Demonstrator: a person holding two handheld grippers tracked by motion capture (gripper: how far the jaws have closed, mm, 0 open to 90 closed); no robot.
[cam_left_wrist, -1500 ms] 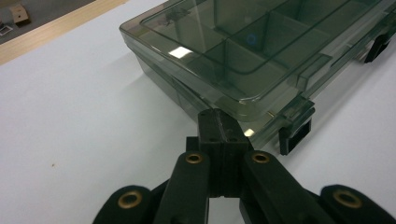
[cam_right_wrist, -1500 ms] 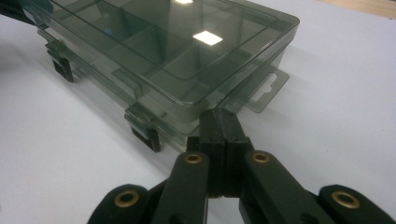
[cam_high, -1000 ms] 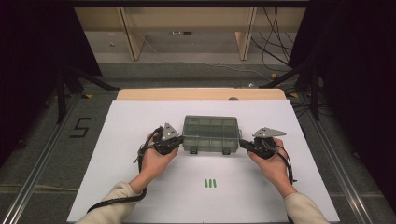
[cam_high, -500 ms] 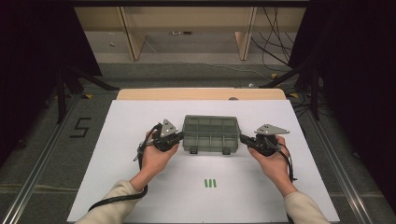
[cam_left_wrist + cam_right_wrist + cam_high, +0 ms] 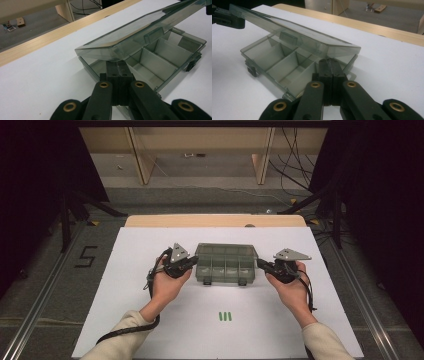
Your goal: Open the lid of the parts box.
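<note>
1. Compared with a second ago, the right gripper (image 5: 261,264) has moved in to the box's 3 o'clock end, and the lid (image 5: 140,32) now stands tilted up off the base; the left gripper (image 5: 191,265) stays at the 9 o'clock end.
2. I judge the opening is under way, each closed gripper wedged under a lid corner, lifting rather than pinching.
3. Both grippers have their jaws pressed together, holding nothing between them.
4. The compartment box (image 5: 226,265) sits mid-table on the white sheet (image 5: 150,330), with green marks (image 5: 225,316) at its 6 o'clock.
5. Its divided compartments (image 5: 287,63) look empty.
</note>
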